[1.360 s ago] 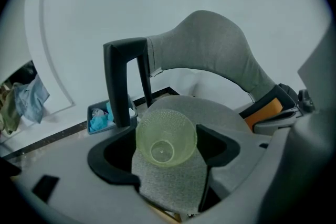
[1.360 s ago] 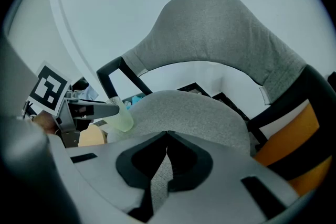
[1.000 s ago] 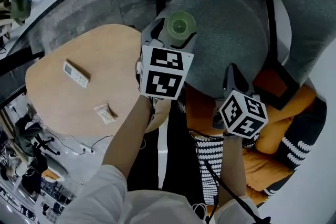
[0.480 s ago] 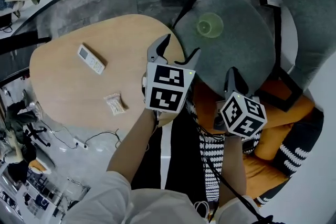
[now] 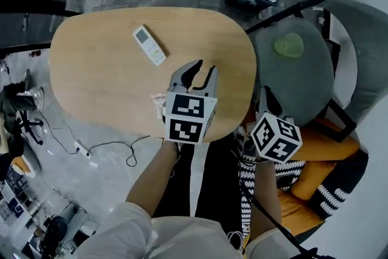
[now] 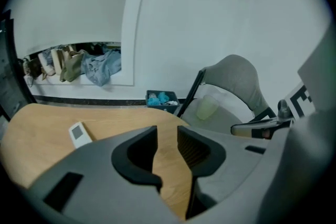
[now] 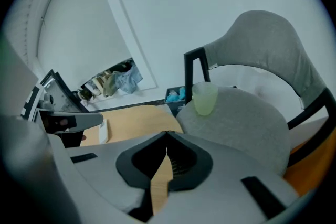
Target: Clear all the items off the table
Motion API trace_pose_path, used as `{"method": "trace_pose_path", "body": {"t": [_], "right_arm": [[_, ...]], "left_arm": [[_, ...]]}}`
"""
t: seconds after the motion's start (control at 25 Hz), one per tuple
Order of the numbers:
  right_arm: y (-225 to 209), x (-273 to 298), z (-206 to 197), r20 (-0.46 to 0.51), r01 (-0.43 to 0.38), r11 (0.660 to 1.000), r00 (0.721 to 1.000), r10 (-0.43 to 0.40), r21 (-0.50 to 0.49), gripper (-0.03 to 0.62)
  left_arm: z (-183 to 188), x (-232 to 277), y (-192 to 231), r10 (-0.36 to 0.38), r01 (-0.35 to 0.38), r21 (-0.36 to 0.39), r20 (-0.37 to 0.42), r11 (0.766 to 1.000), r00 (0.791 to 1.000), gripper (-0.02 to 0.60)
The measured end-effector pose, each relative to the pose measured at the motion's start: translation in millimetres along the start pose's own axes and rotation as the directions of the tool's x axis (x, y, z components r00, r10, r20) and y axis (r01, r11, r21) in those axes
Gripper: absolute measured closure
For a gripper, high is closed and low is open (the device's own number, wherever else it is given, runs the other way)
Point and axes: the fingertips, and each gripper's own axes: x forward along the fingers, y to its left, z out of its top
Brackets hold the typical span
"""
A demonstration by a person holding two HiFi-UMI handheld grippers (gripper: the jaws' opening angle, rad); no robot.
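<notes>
Wooden table [image 5: 103,76] with white remote [image 5: 149,44], left gripper [image 5: 204,68] above, empty jaws just narrowing yet apart, right gripper [image 5: 265,95] pressed together, empty.

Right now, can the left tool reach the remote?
Probably yes: bare table lies between the left tool and the remote, nothing in the way. Its jaws have just been closing, with nothing between them, so they may need reopening.

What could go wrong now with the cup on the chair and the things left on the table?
The green cup stands on the soft chair seat; a bump might tip it. The small packet lies partly hidden under the left gripper, whose jaws have just been closing with nothing between them, so it could get nudged or missed.
</notes>
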Motion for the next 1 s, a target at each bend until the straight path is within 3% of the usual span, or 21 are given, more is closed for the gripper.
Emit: {"method": "trace_pose_path", "body": {"t": [0.24, 0.56, 1.0], "right_arm": [[82, 4, -21, -0.040, -0.071, 0.994, 0.997, 0.068, -0.082, 0.569], [156, 15, -39, -0.077, -0.144, 0.974, 0.988, 0.132, -0.176, 0.569], [180, 21, -57, -0.125, -0.181, 0.956, 0.980, 0.155, -0.230, 0.569]], "left_arm": [[-33, -57, 63, 0.084, -0.082, -0.067, 0.026, 0.994, 0.996, 0.572], [-79, -101, 122, 0.164, -0.156, -0.199, 0.024, 0.968, 0.986, 0.574], [-104, -115, 141, 0.202, -0.194, -0.252, 0.007, 0.948, 0.979, 0.574]]}}
